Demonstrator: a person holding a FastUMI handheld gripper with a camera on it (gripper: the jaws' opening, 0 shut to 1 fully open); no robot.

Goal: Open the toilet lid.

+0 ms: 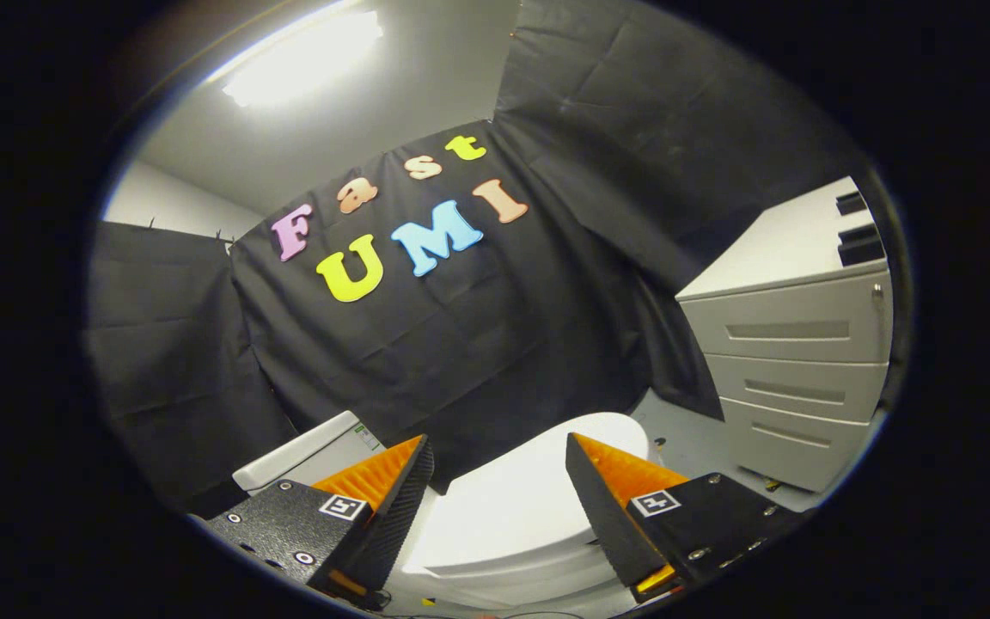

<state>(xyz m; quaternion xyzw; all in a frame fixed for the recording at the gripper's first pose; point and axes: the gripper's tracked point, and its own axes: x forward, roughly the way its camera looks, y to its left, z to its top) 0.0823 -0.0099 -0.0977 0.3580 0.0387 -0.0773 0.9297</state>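
Observation:
A white toilet stands below me with its lid (512, 507) down flat over the bowl. Its white tank (310, 456) rises behind my left finger, against the black cloth wall. My gripper (499, 451) hovers above the lid, open, with the lid showing through the wide gap between the two fingers. Neither finger touches the toilet, and nothing is held.
A white drawer cabinet (791, 361) with three drawers stands to the right of the toilet, with dark items on its top. A strip of pale floor (688, 438) lies between the cabinet and the toilet. Black cloth hangs close behind.

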